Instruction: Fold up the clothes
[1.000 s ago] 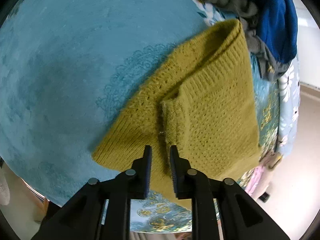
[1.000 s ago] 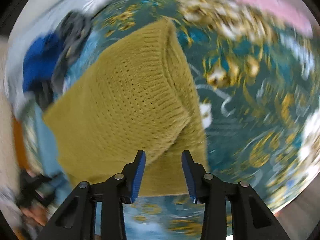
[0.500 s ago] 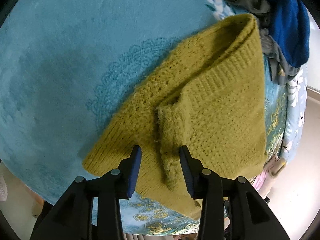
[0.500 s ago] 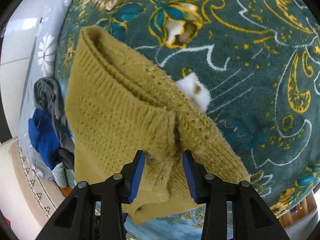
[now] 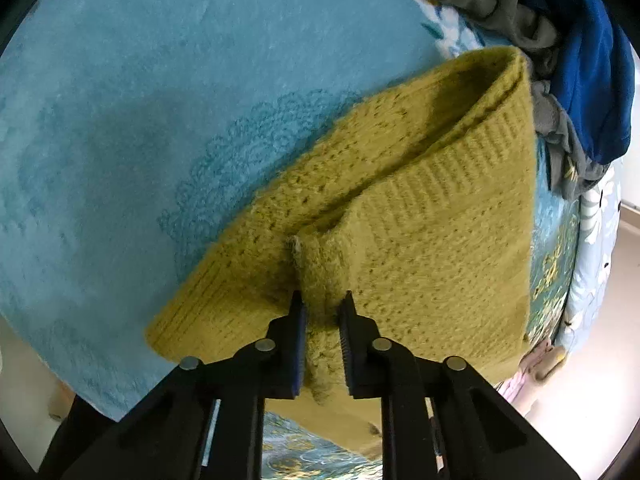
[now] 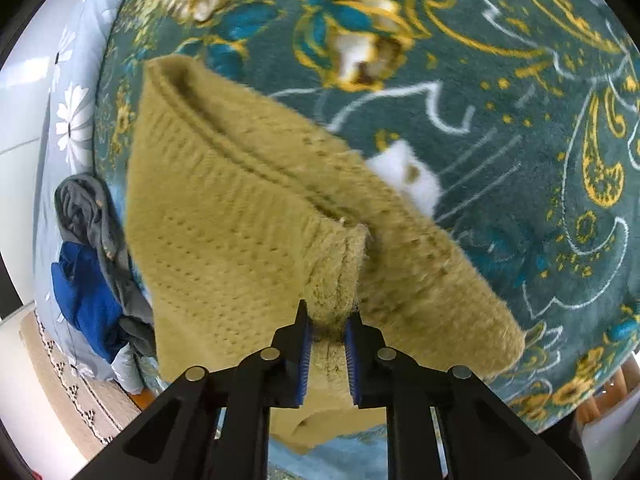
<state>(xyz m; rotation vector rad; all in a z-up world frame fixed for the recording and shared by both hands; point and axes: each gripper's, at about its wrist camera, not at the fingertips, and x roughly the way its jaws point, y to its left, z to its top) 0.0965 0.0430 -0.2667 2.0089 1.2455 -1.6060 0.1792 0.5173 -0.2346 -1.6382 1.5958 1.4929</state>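
A mustard-yellow knitted sweater (image 5: 420,216) lies half folded over on the bed. My left gripper (image 5: 322,300) is shut on a thick fold of its near edge. In the right wrist view the same sweater (image 6: 224,232) hangs over the patterned blanket, and my right gripper (image 6: 326,314) is shut on another bunched fold of its edge. Both grippers hold the upper layer raised above the lower layer, which rests on the blanket.
A plain teal blanket (image 5: 140,100) covers the bed to the left; a dark green blanket with gold flowers (image 6: 520,140) lies to the right. A pile of blue and grey clothes (image 5: 572,64) sits beyond the sweater, also in the right wrist view (image 6: 88,280). The floor shows past the bed edge.
Both grippers were open around the sweater's edge half a second ago and have now closed on it. The gripped folds have lifted slightly.
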